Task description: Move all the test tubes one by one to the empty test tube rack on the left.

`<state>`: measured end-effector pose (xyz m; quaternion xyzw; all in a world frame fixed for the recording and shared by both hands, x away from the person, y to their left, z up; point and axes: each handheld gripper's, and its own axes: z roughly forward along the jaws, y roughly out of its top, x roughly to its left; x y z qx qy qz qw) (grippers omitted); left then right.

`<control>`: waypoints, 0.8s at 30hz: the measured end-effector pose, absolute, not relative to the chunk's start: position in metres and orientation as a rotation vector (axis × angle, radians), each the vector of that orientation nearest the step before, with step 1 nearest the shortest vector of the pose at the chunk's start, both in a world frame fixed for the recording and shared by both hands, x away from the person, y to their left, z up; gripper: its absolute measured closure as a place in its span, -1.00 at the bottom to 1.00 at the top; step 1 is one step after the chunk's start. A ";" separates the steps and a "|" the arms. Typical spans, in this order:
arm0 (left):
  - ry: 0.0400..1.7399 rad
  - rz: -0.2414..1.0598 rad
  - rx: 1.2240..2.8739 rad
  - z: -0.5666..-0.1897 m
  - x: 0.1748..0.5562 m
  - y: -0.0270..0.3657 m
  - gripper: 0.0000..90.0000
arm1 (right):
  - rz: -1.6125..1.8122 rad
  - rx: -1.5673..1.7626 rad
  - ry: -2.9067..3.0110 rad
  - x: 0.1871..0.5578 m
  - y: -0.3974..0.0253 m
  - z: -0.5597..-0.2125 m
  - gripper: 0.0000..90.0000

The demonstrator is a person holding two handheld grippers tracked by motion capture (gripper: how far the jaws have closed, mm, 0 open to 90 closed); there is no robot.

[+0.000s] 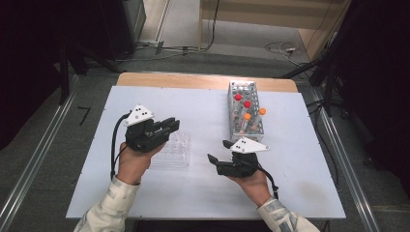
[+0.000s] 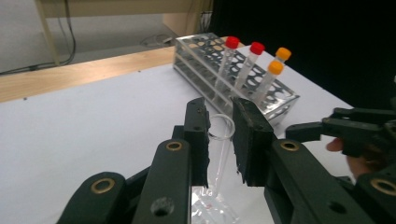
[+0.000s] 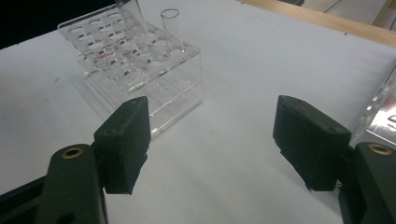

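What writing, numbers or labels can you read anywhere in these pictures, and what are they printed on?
No text here can be read.
Clear acrylic tube rack: small red markings beside its holes, too small and blurred to read.
Clear test tube between the left tool's jaws: faint red marks near its bottom, not legible.
Metal tube rack and its capped tubes: no lettering visible.
Right tool: no lettering visible.

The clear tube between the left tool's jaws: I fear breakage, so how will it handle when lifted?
The tube looks thin-walled and glassy, so probably fragile under a hard squeeze. Its smooth surface may slip. It stands in the clear rack, so a tilted pull might tip that light-looking rack.
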<state>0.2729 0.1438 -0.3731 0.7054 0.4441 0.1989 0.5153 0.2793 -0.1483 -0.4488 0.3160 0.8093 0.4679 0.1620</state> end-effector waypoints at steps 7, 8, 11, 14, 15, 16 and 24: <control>1.100 0.520 1.687 -0.378 0.281 0.149 0.71 | 1.327 0.904 2.311 0.280 -0.148 -0.450 -0.41; 1.108 0.519 1.681 -0.379 0.282 0.150 0.71 | 1.327 0.906 2.311 0.280 -0.148 -0.450 -0.41; 1.120 0.528 1.681 -0.381 0.284 0.150 0.71 | 1.323 0.904 2.313 0.281 -0.149 -0.450 -0.41; 1.125 0.544 1.677 -0.383 0.286 0.150 0.71 | 1.322 0.907 2.314 0.281 -0.148 -0.451 -0.41; 1.127 0.552 1.678 -0.384 0.287 0.150 0.71 | 1.321 0.906 2.313 0.281 -0.148 -0.451 -0.41; 1.127 0.563 1.680 -0.384 0.287 0.149 0.71 | 1.321 0.905 2.314 0.281 -0.148 -0.451 -0.41; 1.129 0.594 1.701 -0.389 0.289 0.143 0.71 | 1.322 0.910 2.311 0.281 -0.149 -0.451 -0.41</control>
